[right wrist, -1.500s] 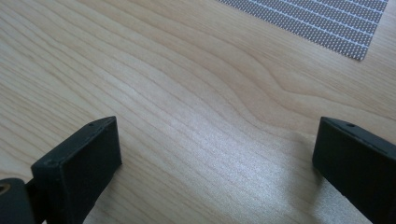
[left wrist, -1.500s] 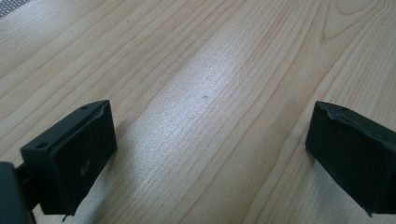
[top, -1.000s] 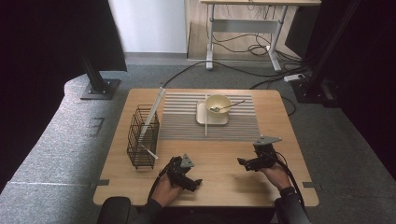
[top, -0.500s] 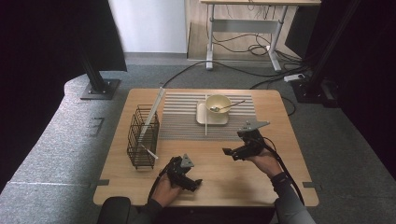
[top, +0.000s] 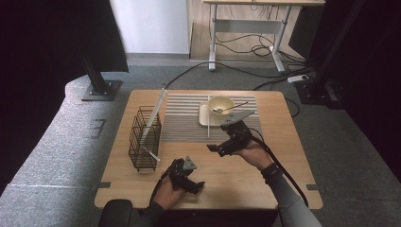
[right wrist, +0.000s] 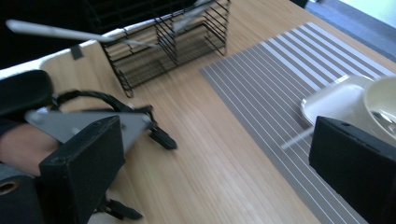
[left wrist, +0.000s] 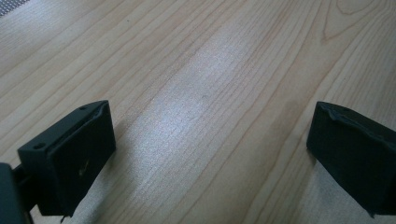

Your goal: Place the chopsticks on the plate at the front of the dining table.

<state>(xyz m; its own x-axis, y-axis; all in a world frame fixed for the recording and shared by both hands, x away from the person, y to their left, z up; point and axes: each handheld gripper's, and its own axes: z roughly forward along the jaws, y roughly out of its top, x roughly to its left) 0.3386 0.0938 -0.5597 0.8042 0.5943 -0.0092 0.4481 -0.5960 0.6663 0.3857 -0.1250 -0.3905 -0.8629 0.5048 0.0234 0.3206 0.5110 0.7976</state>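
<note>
A: Where is the bowl?
B: On the white plate at the striped mat's far side, a spoon inside it.

A: And the right claw?
B: Just off the mat's near edge, jaws apart, holding nothing.

A: The left claw?
B: Nearer the person than the mat, low over bare worktop, jaws wide. The wire rack stands left of the mat.

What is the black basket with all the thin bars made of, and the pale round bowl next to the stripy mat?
The black wire basket looks like thin metal rods with a dark matt coating: you can see straight through its grid. The pale cream round bowl seems to be glazed ceramic or hard plastic; its smooth, slightly shiny rim fits either. It sits on a small white square plate.
</note>
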